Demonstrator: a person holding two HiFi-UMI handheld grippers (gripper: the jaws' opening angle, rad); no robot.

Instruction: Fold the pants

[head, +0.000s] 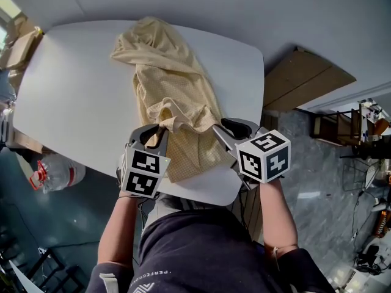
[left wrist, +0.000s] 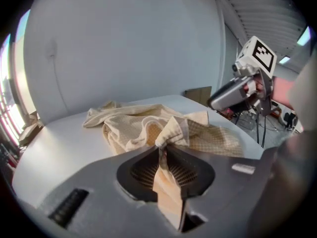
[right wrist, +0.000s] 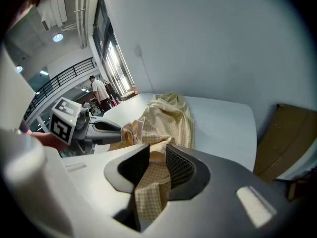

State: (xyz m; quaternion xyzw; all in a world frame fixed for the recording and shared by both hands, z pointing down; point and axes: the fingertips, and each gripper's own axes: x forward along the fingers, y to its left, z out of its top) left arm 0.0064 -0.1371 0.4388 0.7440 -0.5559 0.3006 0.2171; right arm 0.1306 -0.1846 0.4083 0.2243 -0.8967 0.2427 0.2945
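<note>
We can read only one piece of lettering: a line of small white capitals on the person's dark shirt [head: 160, 276], low in the head view. It begins "PERFECC", and the rest is too small to make out. The left cube [head: 144, 173] and the right cube [head: 264, 156] carry black-and-white square marker patterns, which spell no letters or numbers.

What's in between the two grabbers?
The yellow pants: in the head view their near edge spans from the left gripper to the right gripper, both clamping it.
</note>
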